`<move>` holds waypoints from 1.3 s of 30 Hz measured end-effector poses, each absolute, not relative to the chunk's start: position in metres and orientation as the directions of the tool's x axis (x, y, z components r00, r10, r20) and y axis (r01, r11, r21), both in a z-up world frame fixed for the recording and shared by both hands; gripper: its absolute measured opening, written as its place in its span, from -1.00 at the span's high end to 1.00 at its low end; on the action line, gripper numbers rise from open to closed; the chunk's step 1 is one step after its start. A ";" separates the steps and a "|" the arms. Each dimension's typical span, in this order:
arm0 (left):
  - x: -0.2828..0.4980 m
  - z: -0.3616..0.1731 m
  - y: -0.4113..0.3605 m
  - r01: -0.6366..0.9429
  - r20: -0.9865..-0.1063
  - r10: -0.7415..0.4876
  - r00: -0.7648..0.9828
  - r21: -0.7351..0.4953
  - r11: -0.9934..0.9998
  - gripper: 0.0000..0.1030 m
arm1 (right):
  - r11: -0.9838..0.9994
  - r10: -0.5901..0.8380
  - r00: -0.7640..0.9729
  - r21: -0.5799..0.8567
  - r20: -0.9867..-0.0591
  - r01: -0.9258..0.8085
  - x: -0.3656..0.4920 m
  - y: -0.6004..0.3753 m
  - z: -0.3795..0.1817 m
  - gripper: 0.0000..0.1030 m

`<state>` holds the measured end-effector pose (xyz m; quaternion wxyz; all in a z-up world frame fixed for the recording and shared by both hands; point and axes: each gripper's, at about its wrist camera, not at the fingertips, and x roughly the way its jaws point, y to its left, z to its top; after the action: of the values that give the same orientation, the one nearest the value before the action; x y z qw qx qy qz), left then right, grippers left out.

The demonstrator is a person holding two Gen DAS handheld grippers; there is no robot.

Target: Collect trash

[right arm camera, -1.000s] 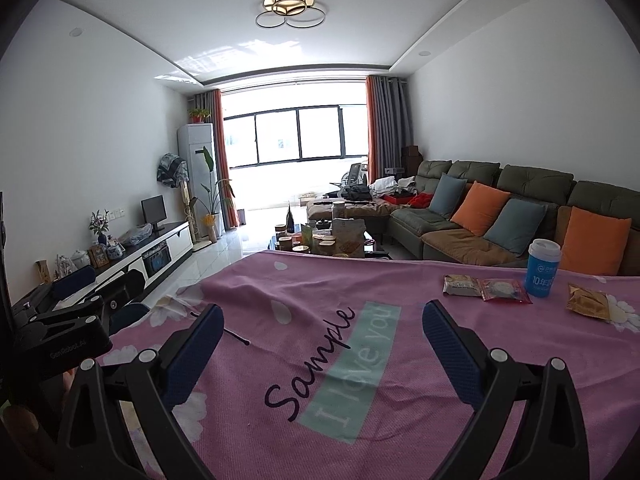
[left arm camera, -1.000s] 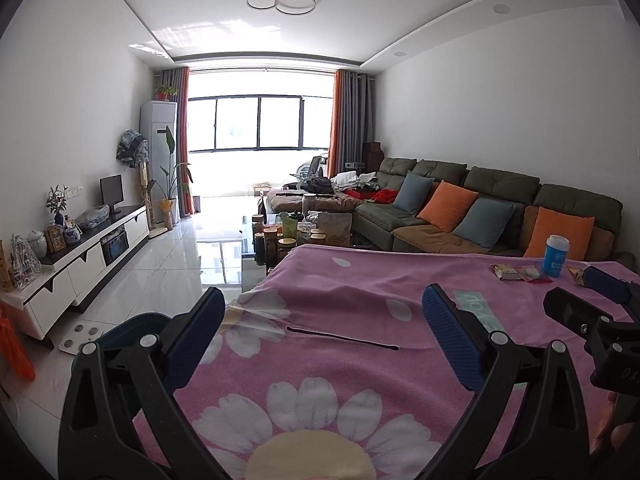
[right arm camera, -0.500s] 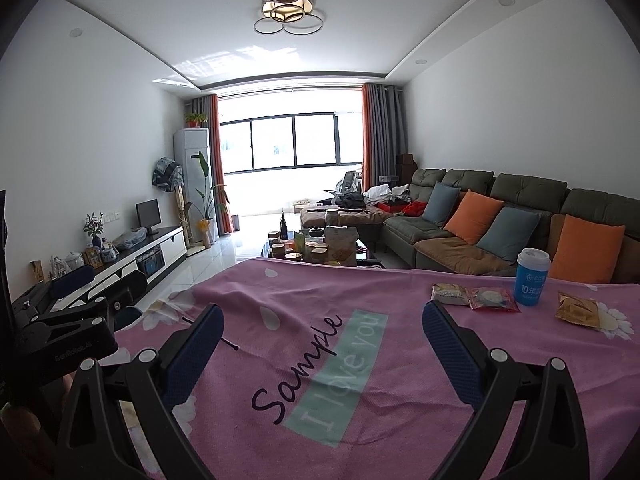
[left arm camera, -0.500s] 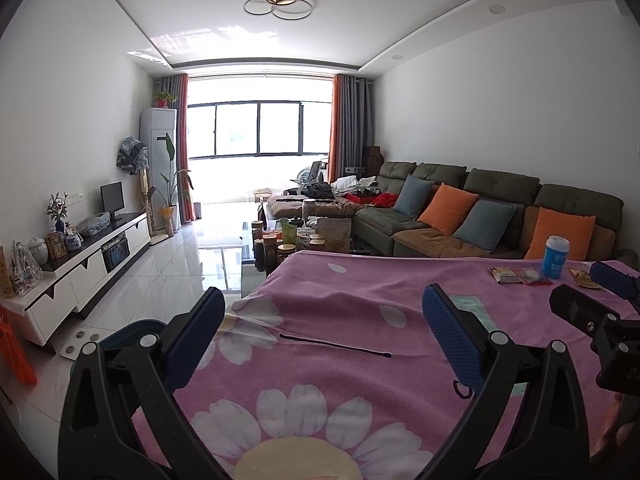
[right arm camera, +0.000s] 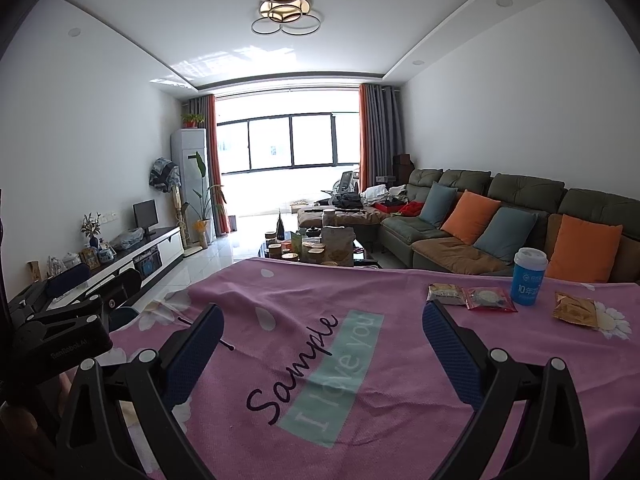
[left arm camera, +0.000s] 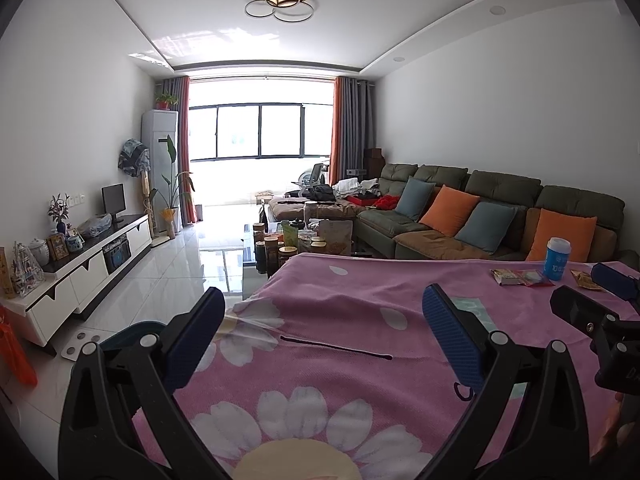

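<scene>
Closer in view than a second ago: three wrappers, beige [right arm camera: 445, 293], red [right arm camera: 489, 299] and gold [right arm camera: 576, 310], flat on the pink cloth [right arm camera: 360, 380] around the blue cup [right arm camera: 528, 277]. Left gripper [left arm camera: 320, 334] and right gripper [right arm camera: 322, 338] gaping wide, empty, above the cloth, short of the cup.

Trash at the table's far right edge: three snack wrappers plus a cup.
Tan wrapper [right arm camera: 446, 293] touching red wrapper [right arm camera: 489, 299], both flat; blue paper cup [right arm camera: 529, 277] upright with white lid just right; gold wrapper [right arm camera: 575, 310] flat, nearest the right corner.
</scene>
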<state>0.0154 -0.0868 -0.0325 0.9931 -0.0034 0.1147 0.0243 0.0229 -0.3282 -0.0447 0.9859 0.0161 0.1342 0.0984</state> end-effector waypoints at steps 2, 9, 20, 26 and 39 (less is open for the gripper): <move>0.015 -0.033 -0.087 -0.050 -0.226 0.049 0.973 0.002 0.999 -0.89 | 0.980 0.198 0.945 0.060 -0.261 -0.189 0.023 -0.328 -0.045 -0.87; 0.016 -0.031 -0.086 -0.053 -0.228 0.052 0.972 0.000 0.999 -0.89 | 0.980 0.198 0.946 0.066 -0.257 -0.187 0.023 -0.330 -0.045 -0.87; 0.018 -0.032 -0.087 -0.060 -0.227 0.059 0.972 0.000 0.998 -0.89 | 0.980 0.198 0.947 0.073 -0.252 -0.186 0.025 -0.332 -0.043 -0.87; 0.019 -0.031 -0.086 -0.064 -0.227 0.062 0.972 -0.001 0.998 -0.89 | 0.980 0.198 0.948 0.072 -0.251 -0.185 0.025 -0.332 -0.043 -0.87; 0.020 -0.032 -0.086 -0.069 -0.227 0.066 0.972 -0.003 0.998 -0.89 | 0.981 0.193 0.949 0.073 -0.248 -0.180 0.024 -0.334 -0.043 -0.87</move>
<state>0.0200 -0.0860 -0.0316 0.9929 -0.0054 0.1143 0.0339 0.0239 -0.3341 -0.0433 0.9869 0.0248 0.1282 0.0946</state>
